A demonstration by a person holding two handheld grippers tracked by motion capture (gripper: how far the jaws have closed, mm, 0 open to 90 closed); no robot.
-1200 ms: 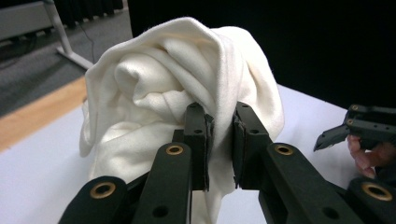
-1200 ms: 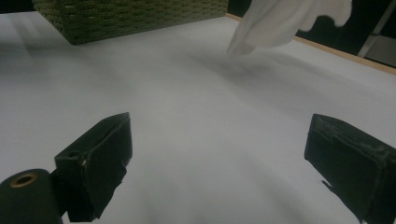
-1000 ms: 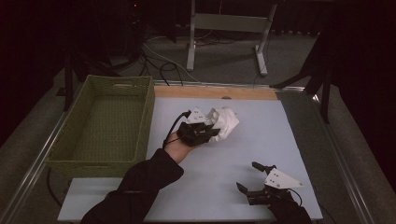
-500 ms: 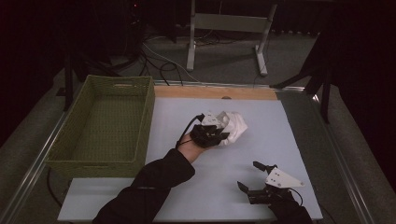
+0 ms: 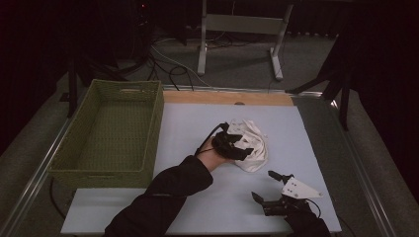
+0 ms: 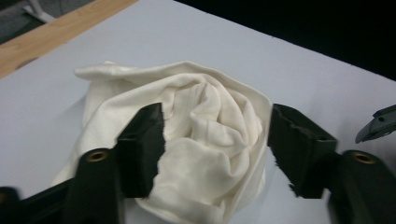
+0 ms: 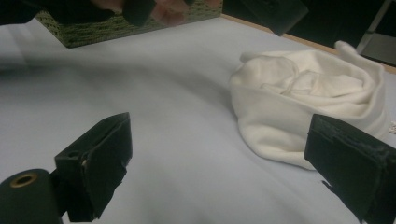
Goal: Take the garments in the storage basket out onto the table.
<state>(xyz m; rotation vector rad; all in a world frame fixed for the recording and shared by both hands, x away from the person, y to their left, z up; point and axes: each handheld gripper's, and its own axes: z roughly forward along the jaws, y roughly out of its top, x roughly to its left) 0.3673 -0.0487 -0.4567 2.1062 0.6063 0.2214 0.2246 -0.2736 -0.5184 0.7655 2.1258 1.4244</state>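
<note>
With your left gripper (image 6: 215,140) wide astride the cloth (image 6: 196,135), lower and pinch its crumpled middle; your right gripper (image 5: 273,186), just beside the cloth, also gapes.

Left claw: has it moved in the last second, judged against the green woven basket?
Yes. The left claw has moved right, away from the green woven basket, and nearer the person, over the crumpled white cloth.

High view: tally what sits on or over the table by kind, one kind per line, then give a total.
White cloth, bunched on the mat: 1
Green woven basket, at the table's left side: 1
Hand-held grippers, both with jaws open: 2 (left gripper over the cloth, right gripper nearer the front edge)
Total: 4
</note>
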